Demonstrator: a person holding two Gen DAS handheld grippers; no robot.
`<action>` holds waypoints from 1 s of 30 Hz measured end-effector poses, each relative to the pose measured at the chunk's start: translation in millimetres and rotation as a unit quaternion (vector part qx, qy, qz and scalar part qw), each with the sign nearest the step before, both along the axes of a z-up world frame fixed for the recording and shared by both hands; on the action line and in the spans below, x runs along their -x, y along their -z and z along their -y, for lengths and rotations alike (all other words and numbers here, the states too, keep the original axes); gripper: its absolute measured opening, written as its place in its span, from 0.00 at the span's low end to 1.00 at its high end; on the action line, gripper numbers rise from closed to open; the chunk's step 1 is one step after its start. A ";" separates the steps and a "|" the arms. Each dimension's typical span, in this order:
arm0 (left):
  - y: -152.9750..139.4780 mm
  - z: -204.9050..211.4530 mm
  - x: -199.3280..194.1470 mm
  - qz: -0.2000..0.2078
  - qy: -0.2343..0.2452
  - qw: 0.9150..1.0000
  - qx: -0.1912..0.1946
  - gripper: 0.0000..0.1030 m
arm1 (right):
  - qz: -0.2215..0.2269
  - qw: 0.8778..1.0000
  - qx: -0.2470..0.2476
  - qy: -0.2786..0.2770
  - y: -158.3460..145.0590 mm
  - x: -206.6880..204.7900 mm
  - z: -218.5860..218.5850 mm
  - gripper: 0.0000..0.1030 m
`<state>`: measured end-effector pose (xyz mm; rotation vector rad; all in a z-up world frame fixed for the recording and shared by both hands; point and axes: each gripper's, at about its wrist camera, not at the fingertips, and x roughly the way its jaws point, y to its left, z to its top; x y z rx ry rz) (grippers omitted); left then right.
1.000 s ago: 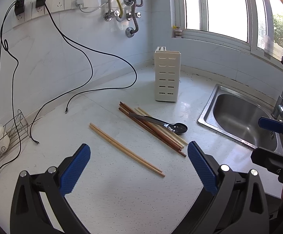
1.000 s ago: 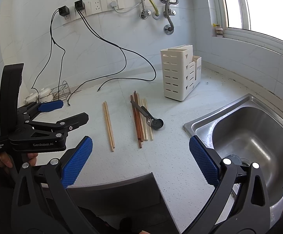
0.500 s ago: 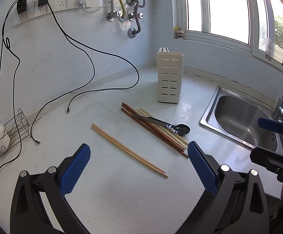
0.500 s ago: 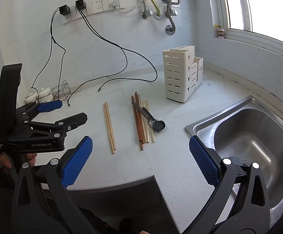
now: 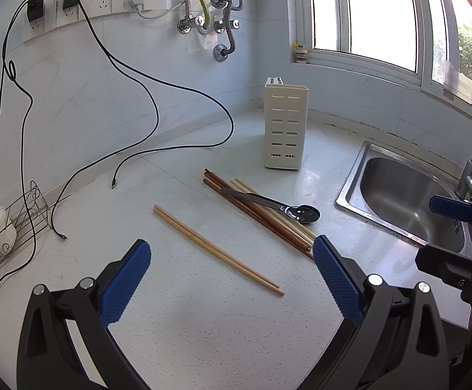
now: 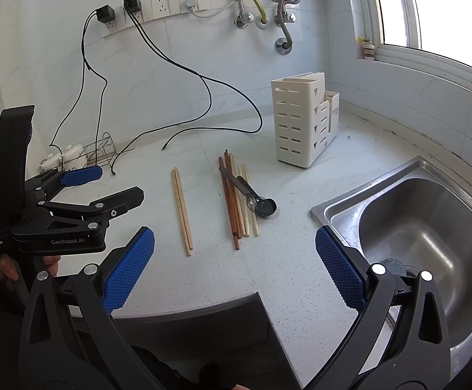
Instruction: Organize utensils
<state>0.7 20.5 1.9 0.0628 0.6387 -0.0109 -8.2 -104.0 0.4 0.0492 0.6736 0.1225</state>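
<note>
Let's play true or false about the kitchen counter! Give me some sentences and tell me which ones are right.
1. The spoon lies on top of a bunch of chopsticks. True.
2. The caddy has chopsticks in it. False: none stick out of it; all lie on the counter.
3. Two light chopsticks lie apart from the bunch. True.
4. The left hand-held gripper holds the spoon. False: it is open and holds nothing.
5. The sink is full of dishes. False: no dishes show.

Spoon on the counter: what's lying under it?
The spoon lies across the bundle of dark and light chopsticks, its handle on top and its bowl past them towards the sink. Whether the bowl touches the counter cannot be seen.
</note>
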 end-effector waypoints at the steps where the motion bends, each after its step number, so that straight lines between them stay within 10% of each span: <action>1: 0.3 -0.3 -0.1 -0.001 0.000 1.000 0.000 0.95 | -0.001 1.000 0.000 0.000 0.4 -0.1 -0.2 0.92; 30: 8.5 -0.5 -4.0 -0.013 -0.002 1.000 -0.007 0.95 | -0.005 1.000 -0.010 0.028 8.0 -2.3 9.6 0.92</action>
